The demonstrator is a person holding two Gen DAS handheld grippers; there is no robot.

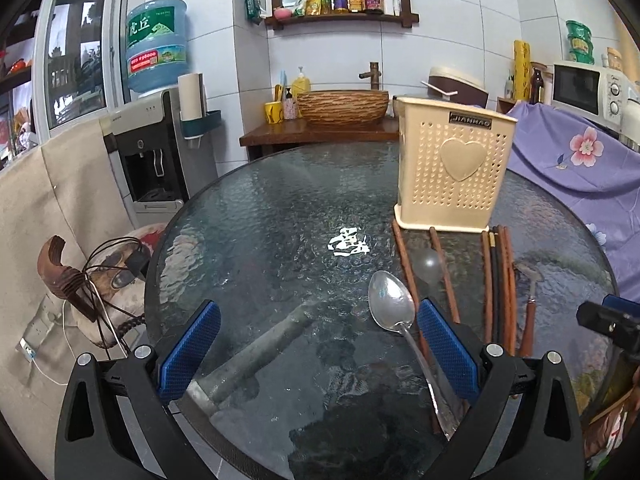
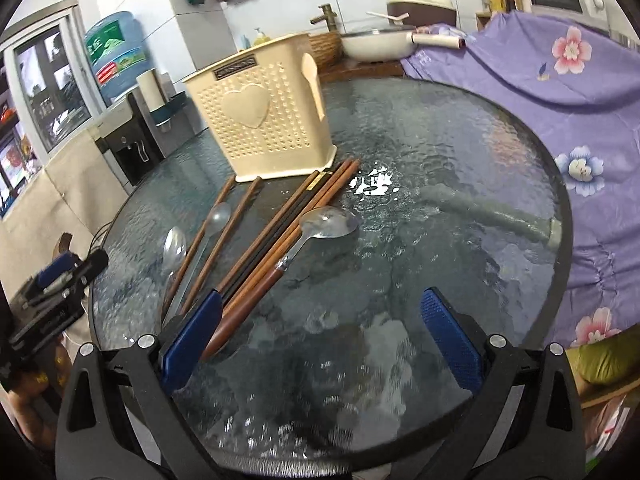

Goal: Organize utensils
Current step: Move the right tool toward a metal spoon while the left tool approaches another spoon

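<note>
A cream perforated utensil holder [image 1: 452,168] [image 2: 260,116] stands on the round glass table [image 1: 280,216] [image 2: 440,160]. In front of it lie several brown and black chopsticks [image 1: 500,280] [image 2: 288,232], a clear plastic spoon [image 1: 426,264] [image 2: 218,216], a metal spoon [image 1: 390,304] [image 2: 174,244] and a wooden-handled spoon [image 1: 528,312] [image 2: 328,222]. My left gripper [image 1: 318,344] is open above the table, and the metal spoon lies just inside its right finger. My right gripper [image 2: 322,342] is open too, with the wooden handle's end beside its left finger.
A purple floral cloth [image 1: 580,168] [image 2: 560,80] covers something along the table's right side. A water dispenser [image 1: 156,152] stands to the left, with a beige covered chair below it. A sink counter with a pan [image 2: 376,44] lies behind the table.
</note>
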